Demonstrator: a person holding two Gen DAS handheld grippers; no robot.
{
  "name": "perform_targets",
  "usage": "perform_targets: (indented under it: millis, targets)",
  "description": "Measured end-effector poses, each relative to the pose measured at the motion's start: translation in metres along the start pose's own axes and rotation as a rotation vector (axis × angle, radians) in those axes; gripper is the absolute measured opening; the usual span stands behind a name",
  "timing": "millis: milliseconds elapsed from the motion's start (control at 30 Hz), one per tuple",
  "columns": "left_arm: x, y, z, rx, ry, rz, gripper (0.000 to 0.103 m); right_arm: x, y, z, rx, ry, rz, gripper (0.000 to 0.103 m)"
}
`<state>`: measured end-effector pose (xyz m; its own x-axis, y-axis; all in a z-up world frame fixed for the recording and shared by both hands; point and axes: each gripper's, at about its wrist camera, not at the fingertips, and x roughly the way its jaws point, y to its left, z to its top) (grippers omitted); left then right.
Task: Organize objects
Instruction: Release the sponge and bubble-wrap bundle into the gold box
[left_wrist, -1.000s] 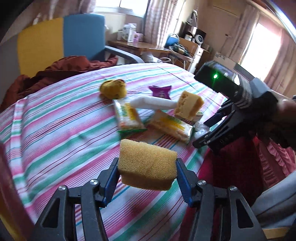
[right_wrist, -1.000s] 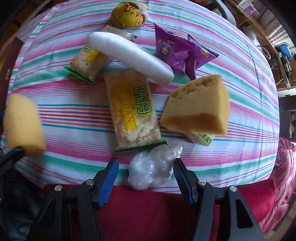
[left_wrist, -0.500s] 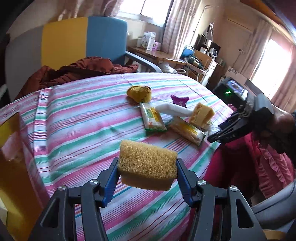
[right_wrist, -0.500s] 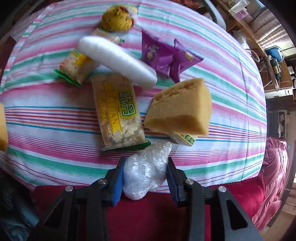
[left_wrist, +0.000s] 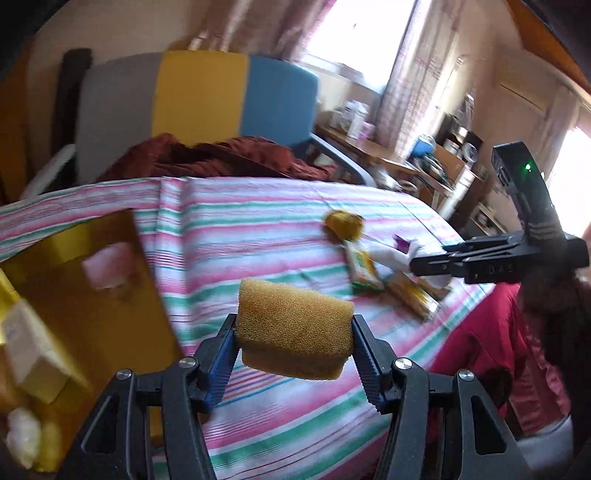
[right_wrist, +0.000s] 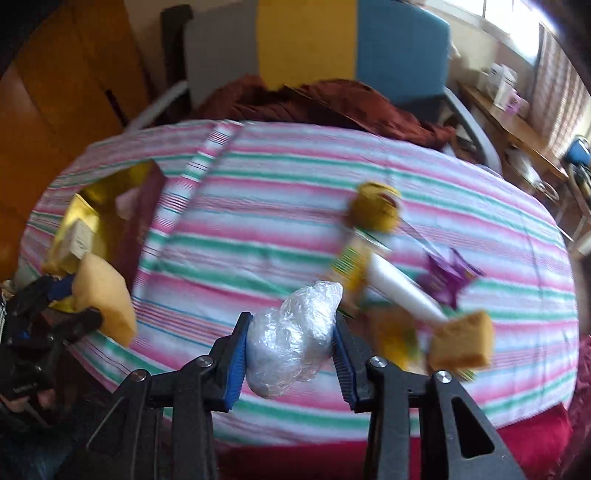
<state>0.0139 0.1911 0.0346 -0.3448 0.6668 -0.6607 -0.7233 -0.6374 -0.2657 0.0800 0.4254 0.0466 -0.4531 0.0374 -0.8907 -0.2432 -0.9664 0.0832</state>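
A domestic room with curtained windows frames a surface (right_wrist: 280, 206) draped in a pink, green and white striped cloth, a grey, yellow and blue chair (left_wrist: 207, 99) behind it with a rust-red garment (left_wrist: 207, 155) heaped on its seat. The landmark is a gold-lined open box (left_wrist: 74, 306) at the cloth's left end, holding a pale carton (left_wrist: 33, 347) and a pink item (left_wrist: 107, 269) that is too blurred to identify. Just beside the box, the left hand-held gripper (left_wrist: 293, 343) is clamped on a yellow sponge (left_wrist: 293, 328), held above the cloth; the right wrist view shows that sponge (right_wrist: 105, 295) at the box's near corner. Farther from the box, toward the middle of the near edge, the right hand-held gripper (right_wrist: 290, 343) squeezes a crumpled ball of clear plastic wrap (right_wrist: 295, 332) between its blue pads, lifted off the cloth. Well apart from the box, at the cloth's far right, lies a loose pile: a round yellow packet (right_wrist: 376, 210), a green-and-yellow snack packet (right_wrist: 349, 262), a white cylinder (right_wrist: 402, 291) lying across it, purple wrappers (right_wrist: 447, 277), and a second yellow sponge block (right_wrist: 463, 343) nearest the edge. Motion blur softens the pile in both views. A red fabric (right_wrist: 406, 458) hangs below the near edge of the cloth.
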Motion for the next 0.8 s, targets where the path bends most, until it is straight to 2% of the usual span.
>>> perform_targets:
  millis: [133, 300, 467, 567, 633, 700, 800]
  targets:
    - [-0.026, 0.035, -0.003, -0.064, -0.032, 0.086, 0.060, 0.016, 0.051, 0.021, -0.037, -0.029, 0.113, 0.041]
    - [-0.057, 0.089, -0.018, -0.176, -0.063, 0.200, 0.060, 0.042, 0.107, 0.035, -0.095, -0.025, 0.231, 0.041]
    - [-0.081, 0.134, -0.036, -0.266, -0.081, 0.284, 0.060, 0.054, 0.145, 0.038, -0.138, -0.019, 0.294, 0.041]
    - [-0.089, 0.149, -0.046, -0.288, -0.081, 0.339, 0.060, 0.061, 0.162, 0.040, -0.153, -0.007, 0.324, 0.041]
    - [-0.092, 0.156, -0.052, -0.294, -0.080, 0.383, 0.064, 0.067, 0.173, 0.042, -0.162, 0.002, 0.337, 0.041]
    - [-0.095, 0.163, -0.058, -0.306, -0.085, 0.432, 0.080, 0.072, 0.183, 0.042, -0.174, 0.014, 0.354, 0.041]
    - [-0.100, 0.173, -0.066, -0.327, -0.101, 0.491, 0.093, 0.080, 0.199, 0.040, -0.189, 0.033, 0.377, 0.041]
